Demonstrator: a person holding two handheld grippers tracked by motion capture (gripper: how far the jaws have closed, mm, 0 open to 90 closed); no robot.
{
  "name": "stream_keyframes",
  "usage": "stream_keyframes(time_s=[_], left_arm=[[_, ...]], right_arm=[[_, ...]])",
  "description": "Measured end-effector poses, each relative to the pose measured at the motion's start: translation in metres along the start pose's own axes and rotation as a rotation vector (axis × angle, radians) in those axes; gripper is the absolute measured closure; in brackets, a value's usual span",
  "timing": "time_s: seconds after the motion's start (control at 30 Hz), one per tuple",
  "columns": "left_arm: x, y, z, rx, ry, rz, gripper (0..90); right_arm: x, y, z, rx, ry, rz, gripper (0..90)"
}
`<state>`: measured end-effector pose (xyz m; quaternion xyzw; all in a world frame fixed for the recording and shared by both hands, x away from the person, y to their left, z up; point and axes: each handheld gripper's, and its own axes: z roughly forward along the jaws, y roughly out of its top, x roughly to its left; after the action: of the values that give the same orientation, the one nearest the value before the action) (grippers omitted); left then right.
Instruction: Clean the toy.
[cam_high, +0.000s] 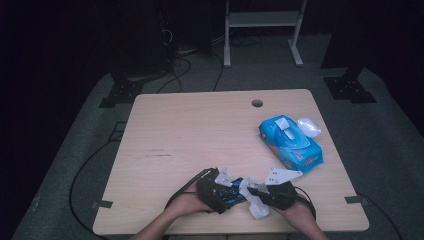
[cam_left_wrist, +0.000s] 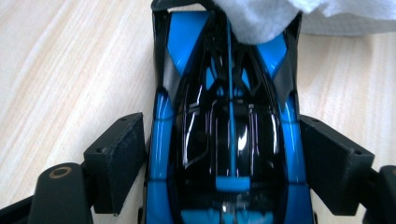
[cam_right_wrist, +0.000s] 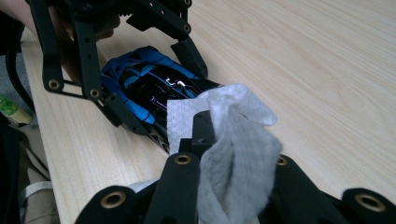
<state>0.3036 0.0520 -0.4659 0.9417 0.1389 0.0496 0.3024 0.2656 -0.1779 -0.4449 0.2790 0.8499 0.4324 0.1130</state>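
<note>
We look down on a pale wooden bench with a round cable hole near its far edge, standing on grey carpet in a dark room; cables trail over the floor at the back left, and the legs of a white frame rise behind the bench. At the near edge both forearms come in from below. Our left hand holds the left gripper pointing right, low over the wood. In the left gripper view its fingers stand to either side of a toy car; the right pad lies against the car's flank, but we cannot tell whether the left one presses on it. The car is glossy blue and black with a dark canopy, and it lies on the bench near the front edge, between the two grippers. Our right hand holds the right gripper pointing left toward the car, its fingers pinched tight on a crumpled white wipe, whose front edge rests on the car's nose. Farther right and well apart lies a blue pack of wipes, with a clear plastic lid just beside its far end.
</note>
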Motion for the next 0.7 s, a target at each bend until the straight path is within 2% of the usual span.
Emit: stream_keyframes(time_s=[0.03, 0.07, 0.33, 0.43, 0.5, 0.53, 0.7], left_arm=[[-0.001, 0.001, 0.000, -0.004, -0.004, 0.016, 24.2], [-0.002, 0.002, 0.000, 0.006, -0.001, 0.010, 25.7], [-0.002, -0.001, -0.002, -0.001, 0.003, 0.001, 25.8], [0.000, -0.002, -0.005, -0.014, -0.002, -0.010, 26.0], [0.001, 0.000, -0.009, -0.045, -0.009, -0.026, 27.5], [0.001, 0.001, -0.011, -0.040, 0.004, -0.013, 27.9], [0.002, 0.000, -0.013, -0.034, -0.003, -0.004, 28.0]], right_arm=[[0.000, 0.000, 0.000, -0.001, 0.000, 0.001, 81.2], [0.000, 0.000, 0.000, -0.002, 0.000, 0.002, 81.1], [-0.005, -0.002, -0.007, -0.021, -0.013, 0.018, 81.2], [-0.005, -0.002, -0.008, -0.022, -0.014, 0.021, 81.2], [-0.005, -0.002, -0.008, -0.023, -0.015, 0.021, 81.2], [-0.005, -0.001, -0.008, -0.025, -0.015, 0.022, 81.1], [-0.005, 0.000, -0.009, -0.030, -0.017, 0.020, 81.1]])
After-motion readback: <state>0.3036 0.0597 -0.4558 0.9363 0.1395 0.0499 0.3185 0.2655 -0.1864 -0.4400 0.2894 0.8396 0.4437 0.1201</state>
